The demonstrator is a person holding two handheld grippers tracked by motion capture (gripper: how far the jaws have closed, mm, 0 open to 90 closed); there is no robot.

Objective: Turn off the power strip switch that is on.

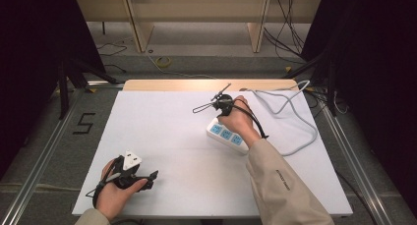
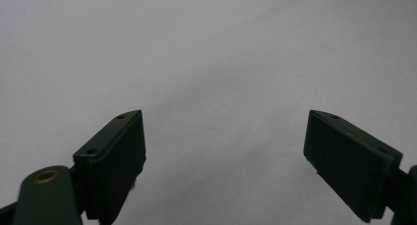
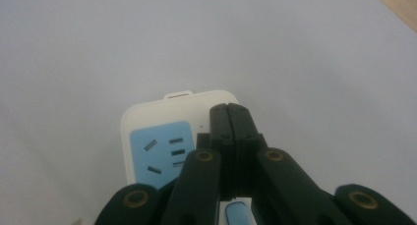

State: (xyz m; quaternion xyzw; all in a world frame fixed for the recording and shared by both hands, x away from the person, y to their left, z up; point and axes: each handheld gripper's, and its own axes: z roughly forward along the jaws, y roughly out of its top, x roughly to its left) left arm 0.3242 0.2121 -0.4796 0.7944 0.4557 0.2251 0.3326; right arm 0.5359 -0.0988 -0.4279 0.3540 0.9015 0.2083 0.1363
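your left gripper (image 1: 153, 176) rests on the white table (image 1: 162, 136) at the near left corner, jaws spread wide with only bare surface between them. farther out, your right gripper (image 3: 229, 118) is clenched tight, pads pressed together with nothing held, its tips poised over the end of the white power strip (image 1: 227, 135) beside a blue socket face (image 3: 162, 151). the strip lies right of centre, its grey cord (image 1: 290, 112) looping toward the far right edge.
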